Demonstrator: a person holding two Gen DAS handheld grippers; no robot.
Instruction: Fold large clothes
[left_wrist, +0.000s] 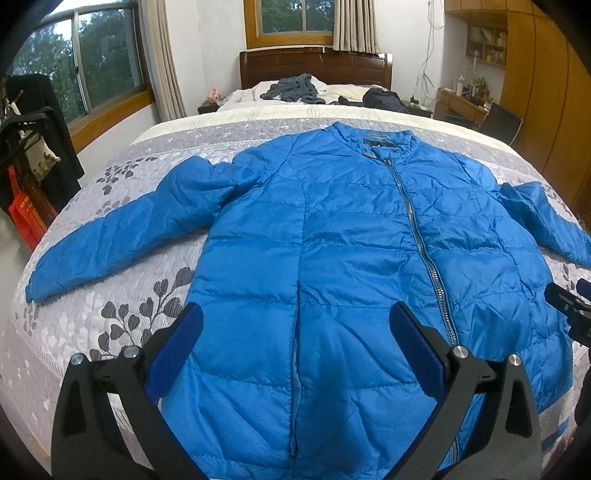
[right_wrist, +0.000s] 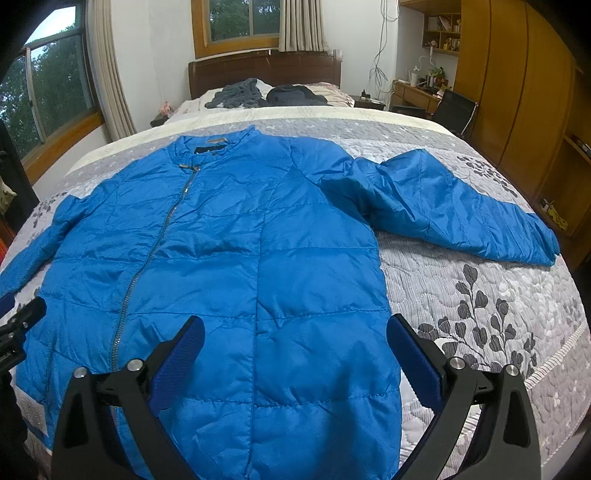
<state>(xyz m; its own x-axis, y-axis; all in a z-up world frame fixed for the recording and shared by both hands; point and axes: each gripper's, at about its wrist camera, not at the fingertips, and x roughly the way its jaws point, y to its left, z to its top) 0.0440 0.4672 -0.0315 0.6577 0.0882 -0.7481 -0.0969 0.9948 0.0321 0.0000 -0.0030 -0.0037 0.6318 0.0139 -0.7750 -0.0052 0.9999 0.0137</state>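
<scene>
A blue quilted jacket (left_wrist: 332, 240) lies flat and zipped on the bed, collar toward the headboard, both sleeves spread outward. My left gripper (left_wrist: 295, 325) hovers open above the jacket's lower left panel, nothing between its blue pads. In the right wrist view the same jacket (right_wrist: 240, 240) fills the middle, and my right gripper (right_wrist: 295, 336) stands open over its lower right panel near the side edge. The right sleeve (right_wrist: 461, 206) stretches across the quilt. Each gripper's tip shows at the edge of the other's view: right gripper (left_wrist: 570, 306), left gripper (right_wrist: 22, 317).
The bed (left_wrist: 122, 302) carries a grey leaf-patterned quilt. Dark clothes (left_wrist: 295, 88) lie piled by the pillows at the wooden headboard (left_wrist: 314, 64). Wooden wardrobes (right_wrist: 517, 92) line the right wall, with a desk and chair (right_wrist: 450, 107). A clothes rack and red bag (left_wrist: 26, 210) stand at the left.
</scene>
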